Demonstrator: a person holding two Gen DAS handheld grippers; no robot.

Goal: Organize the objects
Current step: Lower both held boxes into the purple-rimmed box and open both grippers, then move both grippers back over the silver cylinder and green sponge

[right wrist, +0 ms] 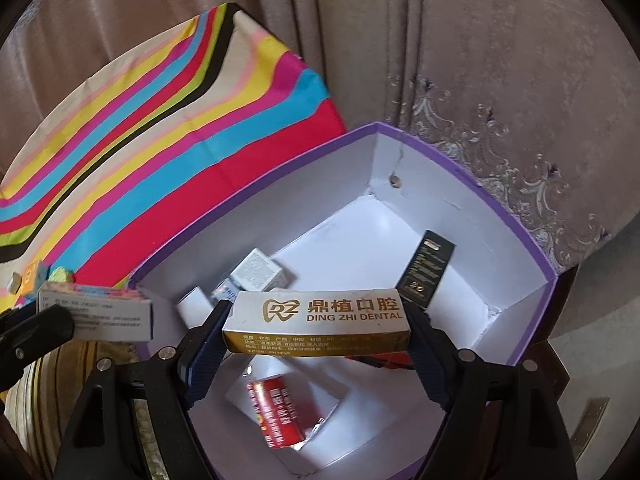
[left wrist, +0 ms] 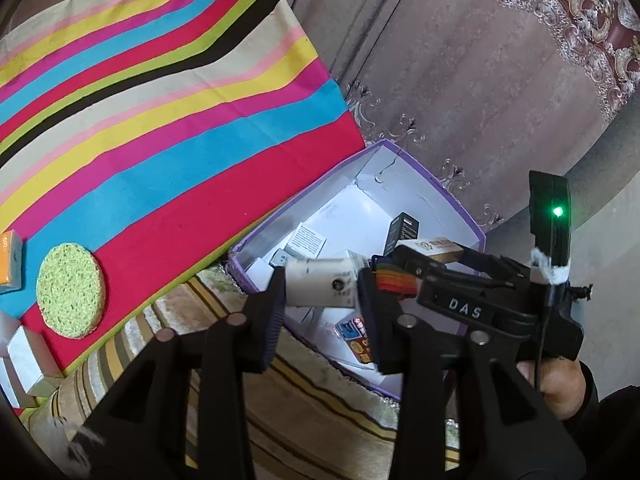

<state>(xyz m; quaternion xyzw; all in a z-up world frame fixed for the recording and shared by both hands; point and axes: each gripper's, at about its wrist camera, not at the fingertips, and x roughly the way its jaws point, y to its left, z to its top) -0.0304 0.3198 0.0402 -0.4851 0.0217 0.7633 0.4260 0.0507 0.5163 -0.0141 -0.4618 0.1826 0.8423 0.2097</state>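
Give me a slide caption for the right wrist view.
Right tool holding a dental box over the open purple box.

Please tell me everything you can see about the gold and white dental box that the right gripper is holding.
The dental box is a long, narrow carton, seemingly cardboard, with a white face printed in gold "DING ZHI DENTAL", a DZ tooth logo and Chinese characters, and a gold lower side with small print. It lies level, closed, clamped at both ends by the right gripper, in the air above the open purple box. Only the fingers touch it.
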